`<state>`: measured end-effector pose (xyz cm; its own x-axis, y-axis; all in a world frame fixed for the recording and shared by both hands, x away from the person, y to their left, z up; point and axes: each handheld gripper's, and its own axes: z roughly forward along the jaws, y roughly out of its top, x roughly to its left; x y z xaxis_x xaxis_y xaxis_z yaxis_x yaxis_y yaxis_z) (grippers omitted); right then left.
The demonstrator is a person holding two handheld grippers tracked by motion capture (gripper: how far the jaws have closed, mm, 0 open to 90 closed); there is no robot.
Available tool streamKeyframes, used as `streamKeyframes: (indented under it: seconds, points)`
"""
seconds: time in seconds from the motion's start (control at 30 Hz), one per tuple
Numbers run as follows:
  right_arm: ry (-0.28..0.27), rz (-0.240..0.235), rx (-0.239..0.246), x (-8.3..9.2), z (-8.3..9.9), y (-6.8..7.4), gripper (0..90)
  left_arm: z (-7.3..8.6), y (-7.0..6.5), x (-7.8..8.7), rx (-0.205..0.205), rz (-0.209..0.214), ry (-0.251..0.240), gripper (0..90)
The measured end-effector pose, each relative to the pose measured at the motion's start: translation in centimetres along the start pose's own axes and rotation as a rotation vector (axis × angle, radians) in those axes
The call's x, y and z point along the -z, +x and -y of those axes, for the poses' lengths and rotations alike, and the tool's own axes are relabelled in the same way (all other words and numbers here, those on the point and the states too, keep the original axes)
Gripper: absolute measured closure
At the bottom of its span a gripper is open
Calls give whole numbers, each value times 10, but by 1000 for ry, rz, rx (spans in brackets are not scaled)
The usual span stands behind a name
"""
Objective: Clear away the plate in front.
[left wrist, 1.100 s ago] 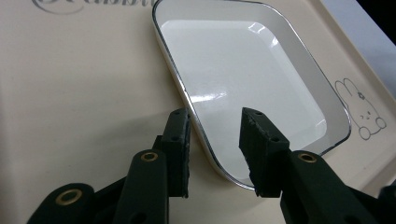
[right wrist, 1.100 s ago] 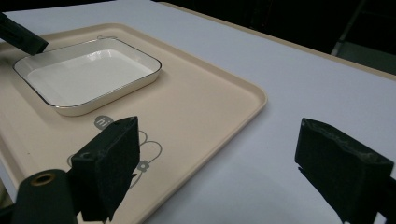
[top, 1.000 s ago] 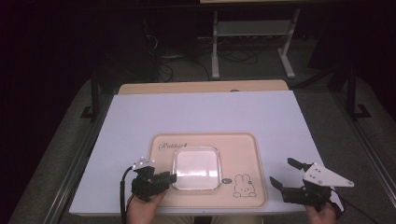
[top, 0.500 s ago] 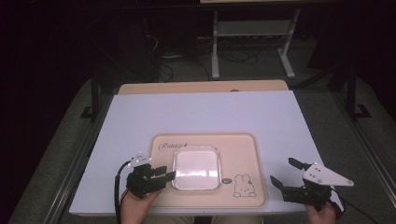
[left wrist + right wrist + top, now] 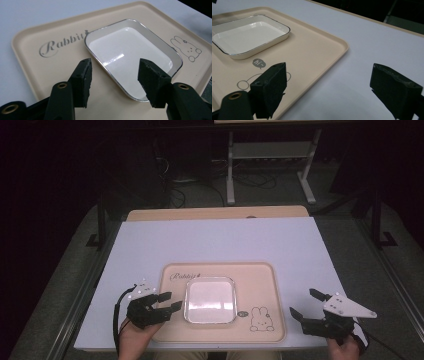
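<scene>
A white square dish with a silver rim lies in the middle of a beige tray printed with "Rabbit" and a small rabbit drawing. My left gripper hovers over the tray's left edge, pointing at the dish. Its jaws have just been opening and stand open. In the left gripper view the dish sits on the tray just beyond my left gripper, with the pads off its rim. My right gripper is open over the table right of the tray. From my right gripper, the dish and tray are at the left.
The tray rests near the front edge of a white table with a wooden strip along its far side. Beyond it are a dark floor, cables and a metal stand. A hand holds each gripper at the bottom edge.
My left gripper has pulled back a little from the dish's left edge and lifted, and its jaws have spread wider. The right gripper has kept still.
</scene>
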<state>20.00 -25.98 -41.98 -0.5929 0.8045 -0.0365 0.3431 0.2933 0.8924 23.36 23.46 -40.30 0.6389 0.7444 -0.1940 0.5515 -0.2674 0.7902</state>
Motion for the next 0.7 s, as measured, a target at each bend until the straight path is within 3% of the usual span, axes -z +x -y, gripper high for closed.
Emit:
streamKeyframes:
  seconds: [0.23,0.47,0.7]
  points:
    - [8,12,-18,-1,1,-3,131,0,13,15,-34,-2,-29,356]
    - [12,27,-22,-2,1,-4,131,6,25,29,-63,-39,-60,297]
    - [15,41,-32,-2,1,-5,131,12,34,36,-92,-49,-81,269]
